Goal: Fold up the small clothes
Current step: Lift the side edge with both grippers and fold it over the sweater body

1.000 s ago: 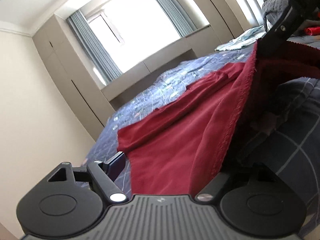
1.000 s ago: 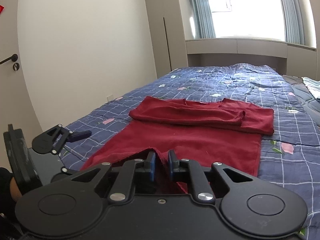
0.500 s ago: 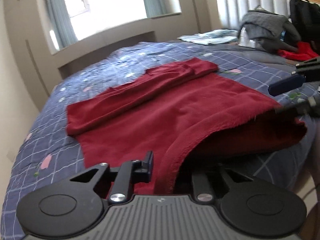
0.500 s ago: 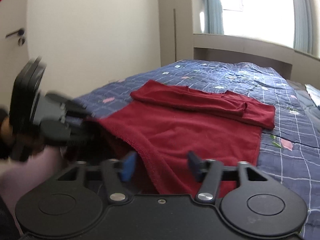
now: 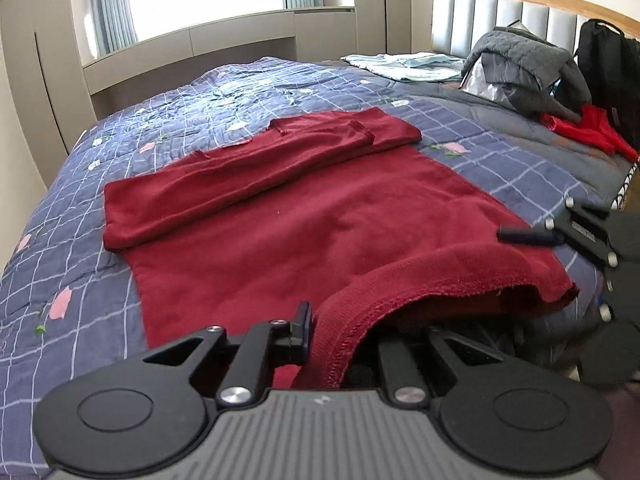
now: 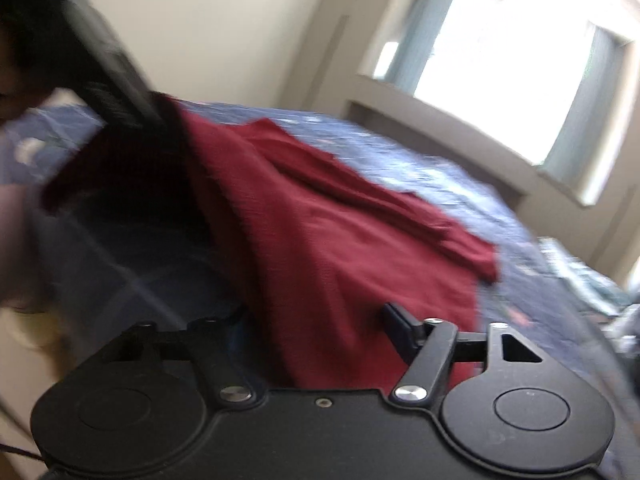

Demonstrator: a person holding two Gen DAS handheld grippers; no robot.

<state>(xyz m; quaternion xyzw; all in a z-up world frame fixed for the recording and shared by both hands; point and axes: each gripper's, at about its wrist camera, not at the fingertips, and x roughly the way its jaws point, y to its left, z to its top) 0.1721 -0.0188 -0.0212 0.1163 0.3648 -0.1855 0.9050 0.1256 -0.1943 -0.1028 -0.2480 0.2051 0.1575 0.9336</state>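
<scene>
While my left gripper (image 5: 332, 332) pinches the shirt (image 5: 304, 216) hem, my right gripper (image 6: 316, 336) is closing around cloth it hasn't clamped; a missed bite drags the fold crooked

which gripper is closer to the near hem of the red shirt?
Left. The left gripper is shut on the red shirt hem; the right gripper straddles that edge, jaws closing, not yet pinching.
</scene>
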